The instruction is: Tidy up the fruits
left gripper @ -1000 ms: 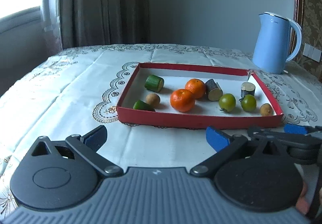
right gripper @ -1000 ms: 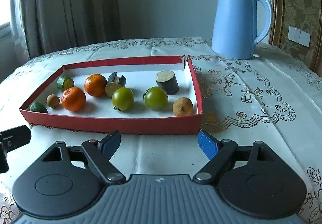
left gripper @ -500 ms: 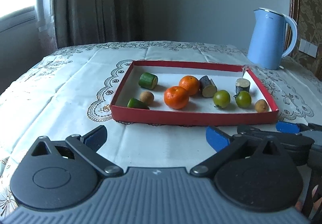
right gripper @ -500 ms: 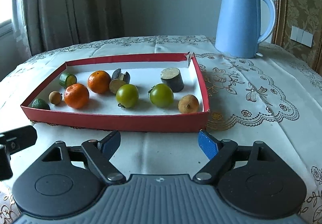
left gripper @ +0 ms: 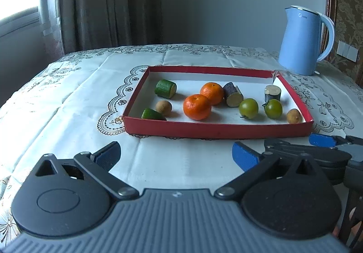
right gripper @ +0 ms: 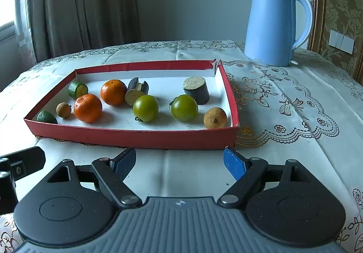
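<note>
Tablecloth point(left gripper: 68, 98) unchanged, tray point(left gripper: 217, 129) nearer

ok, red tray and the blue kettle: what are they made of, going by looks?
Red tray: looks like cardboard, matte red outside, white inside; thin walls and a torn far right corner suggest a box lid.
Blue kettle: smooth satin shell with soft highlights and a paler handle, probably plastic, though painted metal can't be ruled out.

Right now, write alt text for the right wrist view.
A shallow red tray on a lace tablecloth holds two oranges, two green tomatoes and other small produce. The open right tool hovers short of it; a blue kettle stands behind.
</note>
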